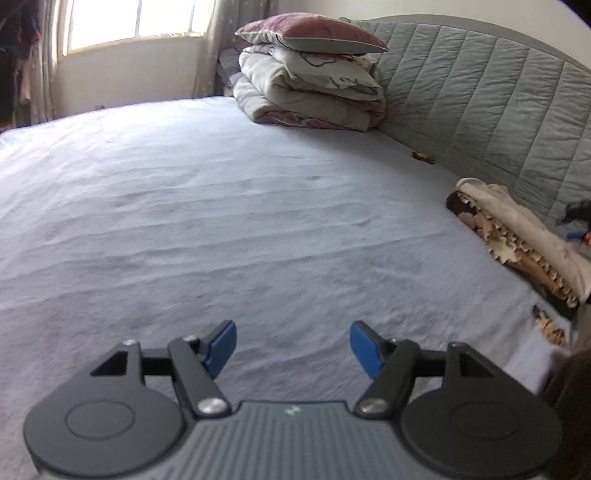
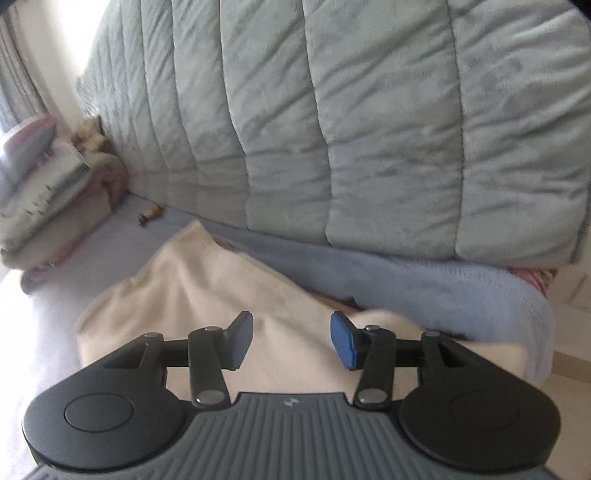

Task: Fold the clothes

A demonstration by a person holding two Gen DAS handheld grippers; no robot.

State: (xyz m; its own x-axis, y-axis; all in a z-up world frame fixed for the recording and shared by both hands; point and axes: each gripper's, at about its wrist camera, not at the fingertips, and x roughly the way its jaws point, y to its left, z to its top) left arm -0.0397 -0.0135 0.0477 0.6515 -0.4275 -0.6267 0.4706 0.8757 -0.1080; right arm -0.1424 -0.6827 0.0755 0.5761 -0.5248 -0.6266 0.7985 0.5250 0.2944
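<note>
1. Left wrist view: left tongs [image 1: 293,349] spread wide, pinching nothing, low over bare bed sheet [image 1: 221,221]. Prob. held there because that flat open stretch is the obvious surface for laying a garment out.
2. Task's thing: a cream garment [image 1: 517,221] w/ brown patterned lining or trim, bunched at the bed's right edge just beside the quilted headboard [image 1: 480,110]. Well apart from left tongs.
3. Right wrist view: right tongs [image 2: 291,341] also spread, nothing between the pads, right above the cream garment [image 2: 207,295]. Can't tell if tips touch the cloth; frame is blurry.
4. Garment lies partly over a blue fleecy blanket [image 2: 424,280] at the headboard's foot. It reads as a loose heap or rough bundle, not a neat fold, but edges aren't clear enough to be sure.
5. Judgement: scene fits right tongs closing in for a grab, or equally backing off after letting go of the cloth. Pics don't settle which.
6. Bg: folded duvets [image 1: 306,96] w/ a pillow [image 1: 310,33] on top, stacked in the far corner, out of the working area.
</note>
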